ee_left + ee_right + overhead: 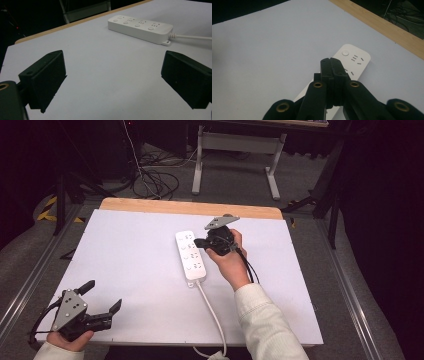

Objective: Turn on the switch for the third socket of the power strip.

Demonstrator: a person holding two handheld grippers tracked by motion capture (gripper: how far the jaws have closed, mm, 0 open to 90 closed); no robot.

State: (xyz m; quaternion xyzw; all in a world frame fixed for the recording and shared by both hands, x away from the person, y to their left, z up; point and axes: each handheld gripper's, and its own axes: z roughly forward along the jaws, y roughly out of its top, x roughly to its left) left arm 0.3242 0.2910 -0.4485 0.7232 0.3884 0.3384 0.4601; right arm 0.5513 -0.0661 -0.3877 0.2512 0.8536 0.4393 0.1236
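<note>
A white power strip (190, 257) with several sockets lies mid-table on the white board, its cord (214, 315) running toward the near edge. My right gripper (198, 242) hovers just over the strip's right side, jaws pressed together with nothing between them. In the right gripper view the shut jaws (331, 65) point down at the strip's far end (354, 57), near its round button. My left gripper (104, 298) rests at the near left corner, jaws wide apart and empty. The left gripper view looks between those jaws (113, 82) toward the power strip (140, 28).
The white board (125, 255) covers a table with a wooden far edge (190, 208). Beyond it stand a white desk frame (235, 155) and loose cables (155, 182) on the floor. A dark stand (62, 195) is at the far left.
</note>
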